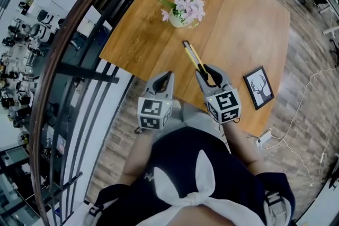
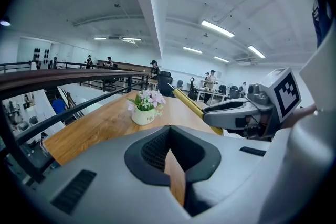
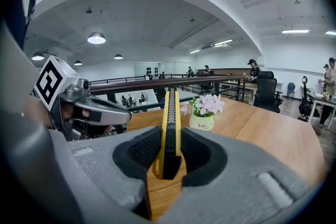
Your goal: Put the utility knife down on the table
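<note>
While its jaws stand partly closed on the butt of the yellow utility knife [image 3: 169,128], the right gripper [image 3: 169,157] holds the tool edge-up, with the black slider strip on top and the long body running straight out ahead. From the head view the knife [image 1: 193,55] reaches away from the right gripper [image 1: 207,74] over the wooden table [image 1: 249,24], its far tip aimed towards the pot of pink flowers [image 1: 184,10]. Whether that tip already rests on the wood cannot be told; the handle end looks to be held clear of it.

A clean set-down probably calls for lowering until the knife's length lies along the board, rolling it onto its flat side and not its narrow edge, and only then letting the jaws spread. The bare wood between the flowers and the small framed picture [image 1: 258,87] gives room, though the gripper sits close to the table's near edge, so a release too far back could let the knife tip off.

Both grippers point forward and slightly downward, side by side above the person's lap. The left gripper [image 1: 164,78] waits just beside its partner, jaws drawn together at the tips, or all but, with nothing between them.
</note>
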Demonstrator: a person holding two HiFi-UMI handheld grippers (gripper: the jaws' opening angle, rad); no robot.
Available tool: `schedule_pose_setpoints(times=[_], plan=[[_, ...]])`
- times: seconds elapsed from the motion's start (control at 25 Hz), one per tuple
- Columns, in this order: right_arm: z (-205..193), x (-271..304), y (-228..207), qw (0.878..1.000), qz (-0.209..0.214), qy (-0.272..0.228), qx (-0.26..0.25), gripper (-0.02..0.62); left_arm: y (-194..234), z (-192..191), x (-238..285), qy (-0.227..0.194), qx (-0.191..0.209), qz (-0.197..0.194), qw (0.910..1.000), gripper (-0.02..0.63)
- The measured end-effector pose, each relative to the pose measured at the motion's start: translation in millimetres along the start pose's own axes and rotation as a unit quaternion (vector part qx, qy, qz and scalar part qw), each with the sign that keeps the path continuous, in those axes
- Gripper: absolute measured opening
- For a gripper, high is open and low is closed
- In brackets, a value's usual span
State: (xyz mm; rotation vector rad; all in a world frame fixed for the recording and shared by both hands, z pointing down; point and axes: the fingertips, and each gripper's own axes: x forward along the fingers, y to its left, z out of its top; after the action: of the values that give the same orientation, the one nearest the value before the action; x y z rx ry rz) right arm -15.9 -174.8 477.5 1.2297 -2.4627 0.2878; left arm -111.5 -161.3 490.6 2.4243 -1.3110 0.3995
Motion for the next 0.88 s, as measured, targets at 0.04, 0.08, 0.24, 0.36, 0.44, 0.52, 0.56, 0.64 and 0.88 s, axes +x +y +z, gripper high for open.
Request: schedule_pose_setpoints(times=[0.04,0.08,0.24,0.36,0.44,0.52,0.56,0.64,0.88], plan=[[-2,1,0,1.000,0.001,0.002,-0.001,0.114,0,-1,1,0.000,0.000,-0.001,1.0000,0.017],[-4,2,1,1.000,0.001,0.004,-0.001,0.114,0,-1,2,0.000,-0.001,-0.002,1.0000,0.017],[-12,6,-1,1.000,0.003,0.012,-0.002,0.114,0,-1,6,0.002,-0.001,-0.004,1.0000,0.017],[-16,8,-3,1.000,0.004,0.017,-0.002,0.114,1,-2,8,0.004,-0.001,-0.004,1.0000,0.017],[-18,10,-5,1.000,0.004,0.021,-0.002,0.114,2,-2,10,0.005,-0.002,-0.002,1.0000,0.017],[-19,12,-6,1.000,0.005,0.024,-0.002,0.114,3,0,12,0.006,-0.002,-0.002,1.0000,0.017],[-20,13,-7,1.000,0.006,0.026,-0.002,0.114,3,0,12,0.006,-0.001,-0.002,1.0000,0.017],[-24,15,-8,1.000,0.007,0.030,-0.004,0.114,3,0,14,0.006,-0.001,-0.002,1.0000,0.017],[-33,20,-14,0.999,0.004,0.040,-0.011,0.114,3,-2,19,0.013,0.000,-0.003,0.9999,0.017]])
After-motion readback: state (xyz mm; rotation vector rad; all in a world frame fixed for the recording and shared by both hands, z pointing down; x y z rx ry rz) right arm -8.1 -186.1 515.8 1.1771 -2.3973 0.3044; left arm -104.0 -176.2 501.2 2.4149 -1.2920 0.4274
